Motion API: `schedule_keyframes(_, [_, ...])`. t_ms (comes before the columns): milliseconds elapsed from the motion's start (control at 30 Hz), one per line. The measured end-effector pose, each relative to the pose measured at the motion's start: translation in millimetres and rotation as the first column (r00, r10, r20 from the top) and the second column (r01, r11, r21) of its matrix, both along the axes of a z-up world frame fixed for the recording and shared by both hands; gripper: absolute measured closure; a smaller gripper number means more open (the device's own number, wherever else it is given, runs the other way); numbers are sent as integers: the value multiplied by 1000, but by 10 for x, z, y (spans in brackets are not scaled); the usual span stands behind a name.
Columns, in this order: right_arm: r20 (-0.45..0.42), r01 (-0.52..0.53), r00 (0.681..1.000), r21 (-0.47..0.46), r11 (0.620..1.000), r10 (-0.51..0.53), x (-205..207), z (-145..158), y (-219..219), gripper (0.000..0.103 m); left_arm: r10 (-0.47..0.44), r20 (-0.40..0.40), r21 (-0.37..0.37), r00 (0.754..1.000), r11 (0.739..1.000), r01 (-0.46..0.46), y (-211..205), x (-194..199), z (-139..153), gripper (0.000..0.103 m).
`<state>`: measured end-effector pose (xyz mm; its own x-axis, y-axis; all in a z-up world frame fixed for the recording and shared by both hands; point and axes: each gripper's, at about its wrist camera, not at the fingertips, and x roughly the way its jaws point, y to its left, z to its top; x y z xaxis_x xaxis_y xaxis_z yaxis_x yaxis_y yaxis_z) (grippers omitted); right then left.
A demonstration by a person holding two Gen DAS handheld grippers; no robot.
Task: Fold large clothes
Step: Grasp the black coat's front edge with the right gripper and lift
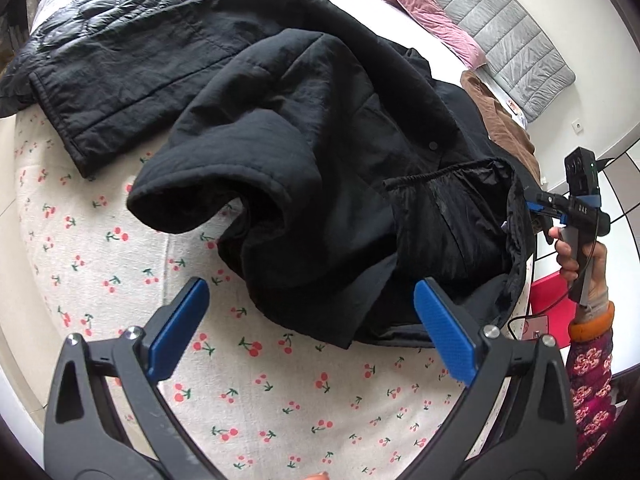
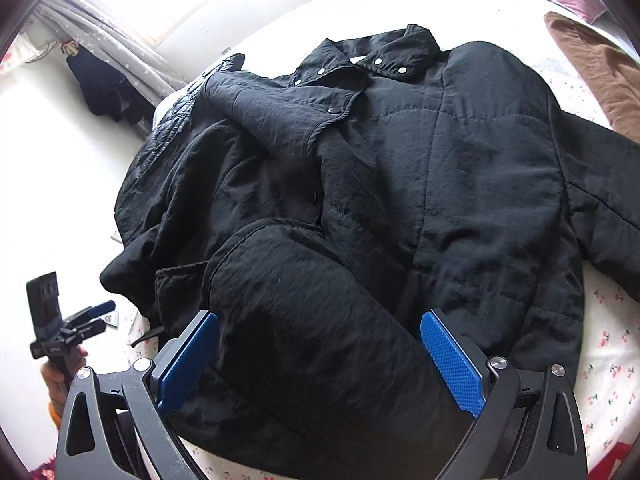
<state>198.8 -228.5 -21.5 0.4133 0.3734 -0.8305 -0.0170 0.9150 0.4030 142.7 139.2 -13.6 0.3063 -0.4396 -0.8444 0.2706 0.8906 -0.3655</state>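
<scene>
On bed [image 1: 280, 420]: black jacket [image 2: 400, 168] half folded; left gripper [image 1: 312, 332] wide open, empty; right gripper [image 2: 320, 360] wide, straddling sleeve [image 2: 304, 320], unpinched; bulky sleeve may spring back.

The black jacket [image 2: 400, 184] is matt, crinkled quilted cloth, the bed sheet [image 1: 280, 400] soft cherry-printed cotton, and the fingers [image 1: 444, 332] wear blue textured plastic pads.
</scene>
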Motion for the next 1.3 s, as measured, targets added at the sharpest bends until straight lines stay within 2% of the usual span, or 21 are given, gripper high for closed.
schedule_keyframes(33, [-5,-10,1000,22,1000,11,55,-30,17,13,4,1,0,1000,1000,-4,-16,23,-30,4])
schedule_keyframes(67, [-14,-20,1000,44,999,20,98,-64,45,26,7,5,-7,1000,1000,-7,-26,43,-49,5])
schedule_keyframes(100, [-24,-30,999,60,998,31,127,-95,81,44,8,15,-21,1000,1000,-7,-26,59,-50,8])
schedule_keyframes(133, [-33,-39,999,68,997,41,140,-115,110,53,4,21,-36,1000,999,-3,-28,80,-53,15])
schedule_keyframes(167, [-31,-49,998,66,997,51,129,-118,143,75,-1,18,-48,1000,999,2,-38,100,-58,21])
schedule_keyframes(200, [-23,-60,998,60,996,61,102,-111,170,90,-4,13,-46,1000,999,4,-56,112,-66,36])
schedule_keyframes(233, [-8,-67,998,61,996,68,48,-95,183,91,-11,14,-33,1000,999,11,-89,116,-64,59])
schedule_keyframes(267, [12,-66,998,61,996,65,-20,-68,178,94,-22,14,-28,1000,999,22,-112,109,-60,77])
schedule_keyframes(300, [32,-60,998,63,996,58,-96,-33,160,95,-26,3,-40,1000,999,26,-124,98,-63,102])
schedule_keyframes(367, [77,-53,996,83,995,47,-283,52,109,97,-19,-6,-89,1000,996,19,-105,47,-35,101])
schedule_keyframes(467, [146,-35,989,98,995,21,-640,221,5,97,-19,29,-147,999,989,23,-76,-116,114,101])
schedule_keyframes(667, [293,27,955,45,999,-39,-1524,670,-198,98,-77,133,-254,988,961,109,-79,-648,635,103])
schedule_keyframes(800, [347,101,932,18,995,-101,-2047,845,-361,98,-146,229,-215,962,957,196,-128,-1041,1000,103])
schedule_keyframes(867, [349,107,931,21,994,-107,-2238,841,-415,98,-176,272,-152,946,963,222,-138,-1164,1106,103])
schedule_keyframes(900, [340,112,934,20,994,-112,-2318,809,-422,96,-164,290,-114,943,972,205,-115,-1190,1129,102])
schedule_keyframes(967, [293,105,950,39,994,-112,-2463,668,-456,92,-144,286,-44,947,986,164,-15,-1144,1079,79])
schedule_keyframes(1033, [235,128,962,50,990,-137,-2622,515,-492,79,-108,260,13,960,994,108,148,-1006,938,22])
schedule_keyframes(1100, [205,174,962,42,984,-179,-2767,413,-549,44,-76,262,86,962,995,55,303,-823,794,19])
schedule_keyframes(1167, [196,203,958,61,977,-211,-2891,376,-620,32,-73,245,169,967,985,32,421,-559,630,19])
schedule_keyframes(1200, [187,214,956,79,974,-225,-2930,364,-656,29,-74,231,187,970,982,30,474,-420,536,19])
schedule_keyframes(1300, [126,249,956,130,960,-265,-2873,247,-696,25,-48,168,194,985,981,14,629,85,212,19])
